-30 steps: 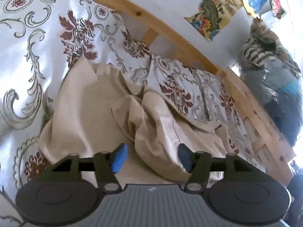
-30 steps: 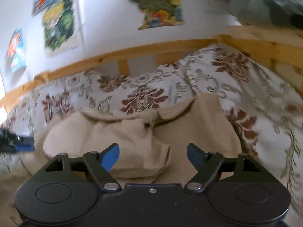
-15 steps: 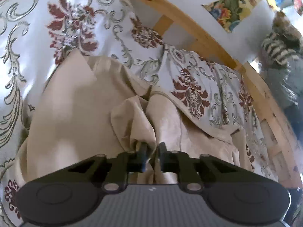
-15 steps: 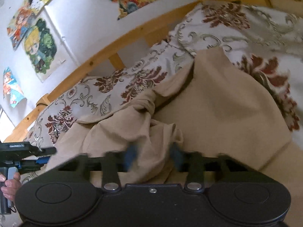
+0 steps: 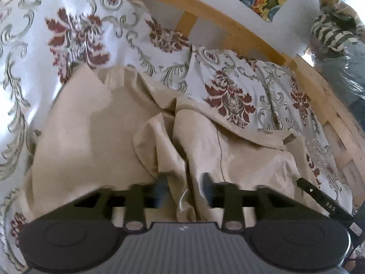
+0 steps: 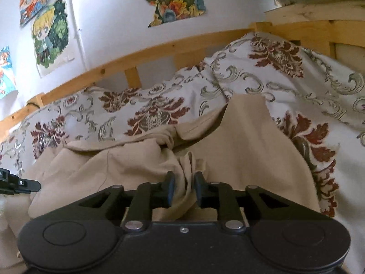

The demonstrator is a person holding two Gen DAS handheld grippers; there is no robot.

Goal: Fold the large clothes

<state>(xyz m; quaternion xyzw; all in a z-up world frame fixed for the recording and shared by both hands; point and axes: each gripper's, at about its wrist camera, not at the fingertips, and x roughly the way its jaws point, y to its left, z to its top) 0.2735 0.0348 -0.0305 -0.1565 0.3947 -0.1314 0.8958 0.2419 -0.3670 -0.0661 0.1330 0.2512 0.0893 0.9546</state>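
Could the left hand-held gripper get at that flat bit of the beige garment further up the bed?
Probably yes. The left hand-held gripper sits on the beige garment, and nothing lies between it and the flat part.

Left gripper [image 5: 184, 190]: black linkage arms with triangular cut-outs, two silver pivot screws, two round black discs, a ribbed grey housing with a small white mark; finger pads [image 5: 206, 188] blurred, dark blue. Right gripper [image 6: 183, 189]: same black build, blue-edged pads [image 6: 170, 188], two silver pivot screws, a small centre screw, smooth dark housing between round discs.
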